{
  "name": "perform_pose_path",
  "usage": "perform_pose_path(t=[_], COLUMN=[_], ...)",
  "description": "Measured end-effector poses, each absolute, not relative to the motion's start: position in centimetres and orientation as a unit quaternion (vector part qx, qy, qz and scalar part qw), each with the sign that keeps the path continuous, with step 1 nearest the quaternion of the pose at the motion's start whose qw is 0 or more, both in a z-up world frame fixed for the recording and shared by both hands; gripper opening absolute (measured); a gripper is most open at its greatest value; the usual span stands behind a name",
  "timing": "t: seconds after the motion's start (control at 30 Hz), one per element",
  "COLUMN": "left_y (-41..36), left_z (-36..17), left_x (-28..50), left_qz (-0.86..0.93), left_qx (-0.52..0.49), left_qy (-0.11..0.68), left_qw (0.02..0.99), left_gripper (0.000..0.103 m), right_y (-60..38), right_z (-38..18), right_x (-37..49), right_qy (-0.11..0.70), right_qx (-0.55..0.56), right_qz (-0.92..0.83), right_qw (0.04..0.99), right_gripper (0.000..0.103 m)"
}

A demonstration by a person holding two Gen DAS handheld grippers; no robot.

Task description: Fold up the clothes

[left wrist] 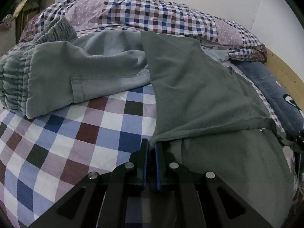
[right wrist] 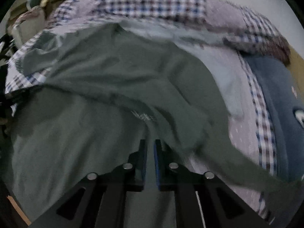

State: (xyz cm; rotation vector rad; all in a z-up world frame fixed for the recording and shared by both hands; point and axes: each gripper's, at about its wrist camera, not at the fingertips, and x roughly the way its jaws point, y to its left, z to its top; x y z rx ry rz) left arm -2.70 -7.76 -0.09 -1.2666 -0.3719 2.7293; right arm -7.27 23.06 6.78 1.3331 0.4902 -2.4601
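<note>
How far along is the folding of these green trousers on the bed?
Early. Both grippers, left and right, have their jaws closed on the green trousers, one leg lifted. The elastic waistband end is bunched, nothing is folded flat, and the blue garment waits untouched.

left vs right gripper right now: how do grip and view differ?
The left gripper pinches the dark green garment at an edge, over checked bedding; the right gripper has the cloth bunched mid-panel. The left wrist view is sharp, the right wrist view is motion-blurred. Both are shut on the same garment.
</note>
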Motion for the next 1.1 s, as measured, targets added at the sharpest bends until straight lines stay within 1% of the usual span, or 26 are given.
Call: perform_pose_path(t=[0.03, 0.07, 0.23, 0.3, 0.4, 0.47, 0.6, 0.7, 0.9, 0.97, 1.0, 1.07, 1.1], left_y=[-7.9, -8.0, -8.1, -8.2, -8.2, -8.3, -8.7, -9.1, -12.2, -13.1, -13.4, -13.6, -13.7], left_z=[-0.1, -0.1, -0.1, -0.1, -0.1, -0.1, 0.0, 0.2, 1.7, 2.4, 2.7, 2.9, 2.9], left_x=[-2.7, -2.7, -2.8, -2.8, -2.8, -2.9, -3.0, -2.8, -1.7, -1.6, -1.6, -1.7, -1.8], left_qz=[0.898, 0.898, 0.896, 0.895, 0.895, 0.894, 0.888, 0.881, 0.866, 0.868, 0.871, 0.876, 0.876], left_qx=[-0.417, -0.418, -0.419, -0.419, -0.42, -0.421, -0.428, -0.436, -0.427, -0.416, -0.41, -0.404, -0.403], left_qy=[-0.126, -0.129, -0.136, -0.138, -0.14, -0.143, -0.155, -0.172, -0.25, -0.263, -0.261, -0.256, -0.257], left_qw=[0.056, 0.057, 0.06, 0.061, 0.061, 0.063, 0.066, 0.07, 0.069, 0.072, 0.071, 0.067, 0.068], left_gripper=[0.007, 0.007, 0.007, 0.007, 0.007, 0.007, 0.008, 0.009, 0.011, 0.012, 0.016, 0.021, 0.022], right_y=[21.6, 20.2, 13.6, 11.9, 10.6, 10.6, 12.2, 14.1, 18.0, 18.4, 18.5, 19.0, 18.9], right_z=[6.8, 6.8, 5.2, 4.4, 2.8, 1.9, 1.8, 2.2, 4.6, 5.4, 6.0, 7.0, 7.2], right_x=[-7.4, -7.6, -8.7, -9.1, -10.5, -10.7, -8.4, -6.6, -5.3, -6.1, -6.5, -7.7, -8.4], right_qy=[0.182, 0.198, 0.324, 0.353, 0.366, 0.35, 0.294, 0.268, 0.194, 0.168, 0.149, 0.07, 0.04], right_qx=[0.456, 0.45, 0.428, 0.426, 0.444, 0.474, 0.524, 0.532, 0.482, 0.458, 0.445, 0.423, 0.418], right_qz=[-0.855, -0.852, -0.817, -0.801, -0.782, -0.767, -0.733, -0.736, -0.81, -0.84, -0.855, -0.884, -0.89], right_qw=[0.166, 0.179, 0.211, 0.227, 0.238, 0.254, 0.32, 0.321, 0.271, 0.238, 0.22, 0.186, 0.175], right_gripper=[0.042, 0.047, 0.05, 0.05, 0.051, 0.05, 0.05, 0.051, 0.052, 0.056, 0.057, 0.064, 0.065])
